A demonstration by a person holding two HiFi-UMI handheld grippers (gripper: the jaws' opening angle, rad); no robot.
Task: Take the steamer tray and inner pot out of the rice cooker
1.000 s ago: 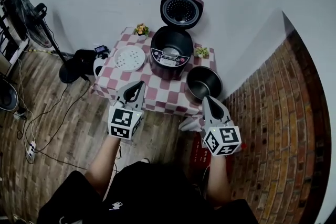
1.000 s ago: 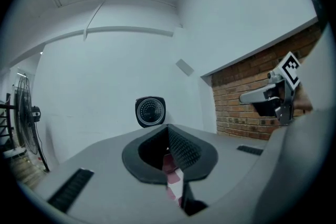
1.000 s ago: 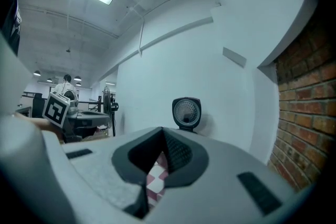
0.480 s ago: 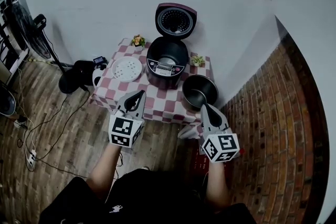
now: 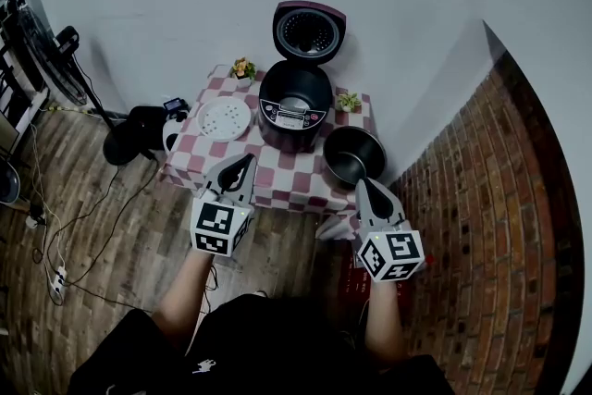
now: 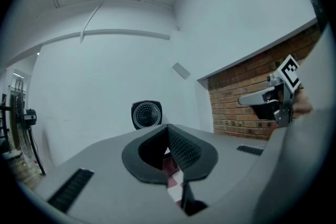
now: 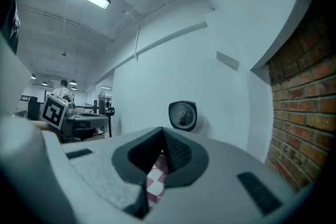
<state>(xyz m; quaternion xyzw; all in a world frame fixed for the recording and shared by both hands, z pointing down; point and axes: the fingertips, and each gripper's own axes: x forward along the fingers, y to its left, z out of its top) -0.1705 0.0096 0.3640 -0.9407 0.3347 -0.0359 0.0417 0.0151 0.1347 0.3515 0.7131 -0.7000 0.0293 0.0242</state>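
The dark rice cooker (image 5: pixel 294 110) stands at the back of a checked table (image 5: pixel 277 180) with its lid (image 5: pixel 309 31) raised. Its raised lid (image 6: pixel 146 114) (image 7: pixel 182 115) also shows over the jaws in both gripper views. The white steamer tray (image 5: pixel 225 118) lies on the table to the cooker's left. At the table's right front corner sits the dark metal inner pot (image 5: pixel 354 154). My left gripper (image 5: pixel 243 166) is shut and empty, level, just short of the table's front edge. My right gripper (image 5: pixel 363 187) is also shut and empty, near the pot's front.
Two small potted plants (image 5: pixel 243 68) (image 5: pixel 350 101) stand at the table's back corners. A fan stand (image 5: pixel 85 79) and cables (image 5: pixel 55 227) are on the wooden floor at left. A brick wall (image 5: pixel 481 227) runs along the right, a white wall behind.
The head view has shifted a little, so the table sits slightly higher in the picture. Both grippers stay shut and nearly in place before the table.
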